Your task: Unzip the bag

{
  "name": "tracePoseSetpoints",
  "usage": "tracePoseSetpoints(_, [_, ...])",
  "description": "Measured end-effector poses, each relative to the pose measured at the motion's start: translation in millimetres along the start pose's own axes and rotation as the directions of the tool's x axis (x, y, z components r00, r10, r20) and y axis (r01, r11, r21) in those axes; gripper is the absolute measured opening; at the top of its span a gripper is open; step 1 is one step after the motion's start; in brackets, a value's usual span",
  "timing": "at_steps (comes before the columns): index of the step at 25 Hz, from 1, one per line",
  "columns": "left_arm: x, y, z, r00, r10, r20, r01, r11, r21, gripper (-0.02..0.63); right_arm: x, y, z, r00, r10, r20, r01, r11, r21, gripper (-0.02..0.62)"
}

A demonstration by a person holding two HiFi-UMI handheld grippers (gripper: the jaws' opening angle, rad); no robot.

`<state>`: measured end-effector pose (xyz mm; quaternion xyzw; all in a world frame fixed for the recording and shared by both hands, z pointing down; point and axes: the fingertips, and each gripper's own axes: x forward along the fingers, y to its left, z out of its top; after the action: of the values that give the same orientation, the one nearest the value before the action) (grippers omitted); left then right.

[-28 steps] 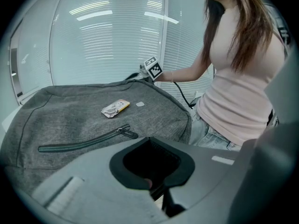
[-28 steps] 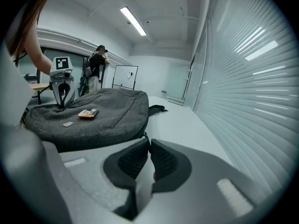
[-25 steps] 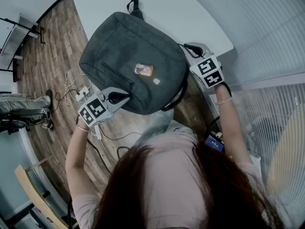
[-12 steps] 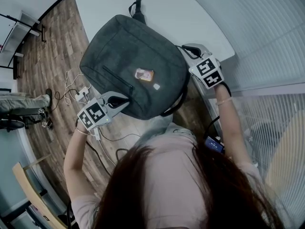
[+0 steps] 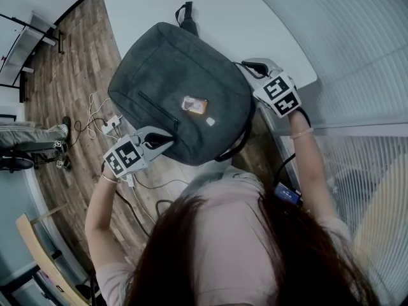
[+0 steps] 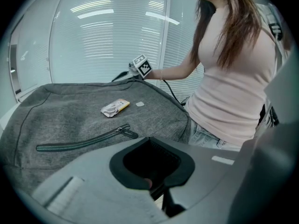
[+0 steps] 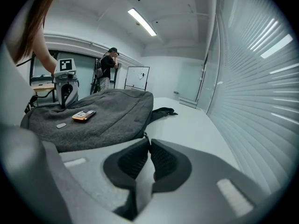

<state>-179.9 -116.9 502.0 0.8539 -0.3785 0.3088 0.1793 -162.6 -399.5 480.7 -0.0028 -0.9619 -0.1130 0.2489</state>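
A grey backpack (image 5: 172, 88) lies flat on the white table (image 5: 255, 18), its near end hanging over the table's edge. My right gripper (image 5: 243, 65) is at the bag's right side seam. In the right gripper view the right gripper (image 7: 149, 139) is shut on a small dark zipper pull at the bag's edge (image 7: 103, 111). My left gripper (image 5: 167, 138) is shut on the bag's near corner, and the fabric (image 6: 84, 115) meets the left gripper's (image 6: 150, 140) tips. The front pocket zipper (image 6: 79, 141) is closed. An orange patch (image 5: 193, 104) sits mid-panel.
The bag's top handle (image 5: 186, 14) points away across the table and a shoulder strap (image 5: 239, 139) hangs off the near side. Cables and a power strip (image 5: 108, 123) lie on the wooden floor at the left. Window blinds (image 5: 357, 37) run along the right. A person (image 7: 108, 64) stands far off.
My right gripper has shifted a little along the bag's right side with the pull in it. The left gripper has kept its place on the near corner.
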Motion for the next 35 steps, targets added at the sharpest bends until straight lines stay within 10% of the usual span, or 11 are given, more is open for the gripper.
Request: tracePoseSetpoints(35, [1, 0, 4, 1.000, -0.027, -0.013, 0.027, 0.999, -0.035, 0.009, 40, -12, 27, 0.996, 0.085, -0.001, -0.085, 0.995, -0.060, 0.026])
